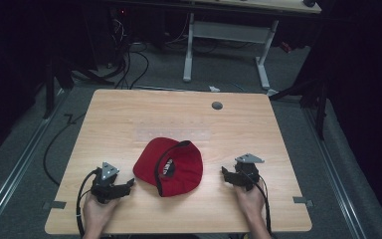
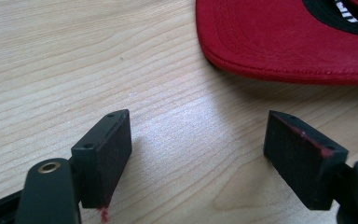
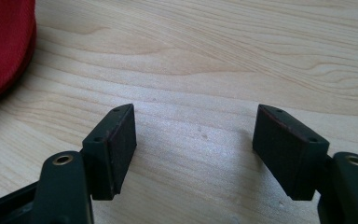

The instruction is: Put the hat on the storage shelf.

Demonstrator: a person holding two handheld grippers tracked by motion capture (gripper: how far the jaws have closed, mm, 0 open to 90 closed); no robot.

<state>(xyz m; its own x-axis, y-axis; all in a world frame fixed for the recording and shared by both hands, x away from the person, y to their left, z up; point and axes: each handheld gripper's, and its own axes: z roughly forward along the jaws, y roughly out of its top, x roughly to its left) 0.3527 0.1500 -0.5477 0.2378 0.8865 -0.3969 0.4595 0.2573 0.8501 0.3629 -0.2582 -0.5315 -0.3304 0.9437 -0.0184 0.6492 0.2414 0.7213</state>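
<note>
Cap: a red cap (image 1: 171, 167) lies on the wooden counter (image 1: 129, 119), a little nearer the person's edge than the middle, between the two claws. It rests upside down, with its dark inner band and lining facing up.
Cap brim: in the left gripper view the red stitched brim (image 2: 284, 42) fills the upper right, flat on the wood, with a strip of black lining and a white-striped label at the top edge.
Left claw: the left claw (image 1: 129, 184) sits low over the counter just left of the cap, held in the person's left hand (image 1: 97, 211). Its jaws stand wide apart with bare wood between them, holding nothing; the brim lies ahead of them, not touching.
Right claw: the right claw (image 1: 226, 174) sits to the right of the cap, near it but apart, held in the right hand (image 1: 251, 199). Its jaws are also spread wide over bare wood, gripping nothing; a slice of red cap shows at the left edge of its view.
Counter detail: a small grey round cap (image 1: 217, 105) sits in the counter near the far edge.
</note>
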